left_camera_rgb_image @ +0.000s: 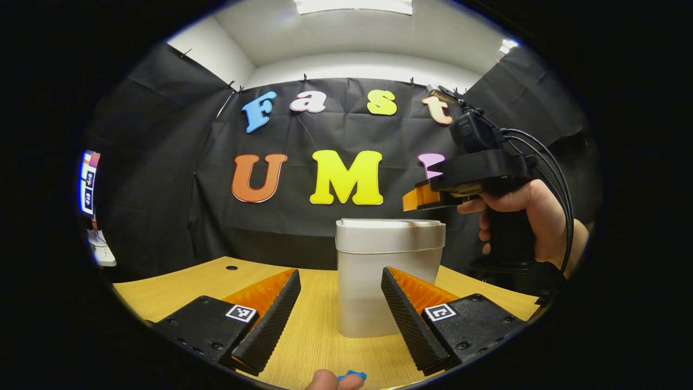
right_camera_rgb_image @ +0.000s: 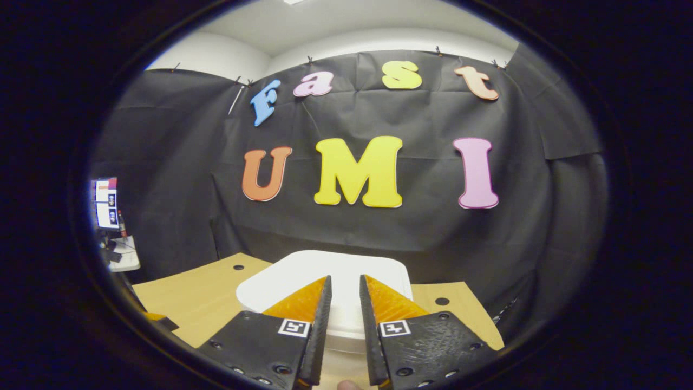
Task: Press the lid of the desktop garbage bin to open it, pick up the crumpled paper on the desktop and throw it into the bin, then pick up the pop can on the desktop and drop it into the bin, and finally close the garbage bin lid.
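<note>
In the left gripper view, nearest the lens, a fingertip point(left_camera_rgb_image: 333, 381) pokes in at six o'clock beside a small blue scrap, and just beyond it the left gripper point(left_camera_rgb_image: 340, 314) holds its fingers spread wide with nothing between them. Straight ahead at twelve o'clock from them the garbage bin point(left_camera_rgb_image: 379, 271) stands upright on the desk point(left_camera_rgb_image: 184, 287), its lid point(left_camera_rgb_image: 390, 223) shut. At two o'clock a hand point(left_camera_rgb_image: 520, 216) holds the right gripper point(left_camera_rgb_image: 414, 199) above the bin's right shoulder.

In the right gripper view, the right gripper point(right_camera_rgb_image: 345, 303) looks down over the lid point(right_camera_rgb_image: 281, 287), its fingers nearly pressed together with a thin gap and gripping nothing; I cannot tell whether they touch the lid.

I see neither paper nor can from here. My worry: a press landing off-centre near the rim could tip or skid the light bin rather than spring the lid, since the left gripper isn't bracing it.
</note>
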The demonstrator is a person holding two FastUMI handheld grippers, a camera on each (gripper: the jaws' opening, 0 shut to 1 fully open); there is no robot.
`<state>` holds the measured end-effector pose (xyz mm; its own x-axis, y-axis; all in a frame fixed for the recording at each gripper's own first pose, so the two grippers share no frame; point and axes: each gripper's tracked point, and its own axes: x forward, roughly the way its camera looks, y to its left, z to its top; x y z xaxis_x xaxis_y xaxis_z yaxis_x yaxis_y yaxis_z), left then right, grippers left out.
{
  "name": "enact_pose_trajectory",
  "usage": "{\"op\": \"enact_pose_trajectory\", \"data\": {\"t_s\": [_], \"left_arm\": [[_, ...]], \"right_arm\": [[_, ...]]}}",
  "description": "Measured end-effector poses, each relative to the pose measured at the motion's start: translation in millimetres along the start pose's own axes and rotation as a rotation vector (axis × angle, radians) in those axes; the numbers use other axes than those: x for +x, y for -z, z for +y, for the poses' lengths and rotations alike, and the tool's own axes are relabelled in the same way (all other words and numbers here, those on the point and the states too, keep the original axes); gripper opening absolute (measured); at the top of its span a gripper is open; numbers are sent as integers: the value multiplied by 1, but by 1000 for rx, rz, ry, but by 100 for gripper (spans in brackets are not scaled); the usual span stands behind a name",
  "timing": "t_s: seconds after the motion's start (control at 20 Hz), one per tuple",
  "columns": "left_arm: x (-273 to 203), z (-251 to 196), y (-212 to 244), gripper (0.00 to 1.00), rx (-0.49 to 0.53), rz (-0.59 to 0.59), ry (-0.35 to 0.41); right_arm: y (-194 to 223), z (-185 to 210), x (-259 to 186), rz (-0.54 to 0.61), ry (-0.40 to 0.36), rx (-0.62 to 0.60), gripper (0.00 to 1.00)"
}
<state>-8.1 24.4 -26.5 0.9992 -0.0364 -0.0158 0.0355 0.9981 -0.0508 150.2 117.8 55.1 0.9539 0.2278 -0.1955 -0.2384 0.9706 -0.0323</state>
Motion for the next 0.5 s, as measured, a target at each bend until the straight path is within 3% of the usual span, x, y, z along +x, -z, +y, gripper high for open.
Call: {"op": "enact_pose_trajectory", "data": {"t_s": [0.05,0.2,0.5], "left_arm": [[-1,0,2,96,0,8,-5],[-3,2,-4,96,6,-4,-17],[-2,7,-3,96,5,0,-17]], "right_arm": [[-1,6,-4,8,-9,7,3],[13,16,10,58,-48,35,1],[19,20,11,87,-46,27,1]]}}
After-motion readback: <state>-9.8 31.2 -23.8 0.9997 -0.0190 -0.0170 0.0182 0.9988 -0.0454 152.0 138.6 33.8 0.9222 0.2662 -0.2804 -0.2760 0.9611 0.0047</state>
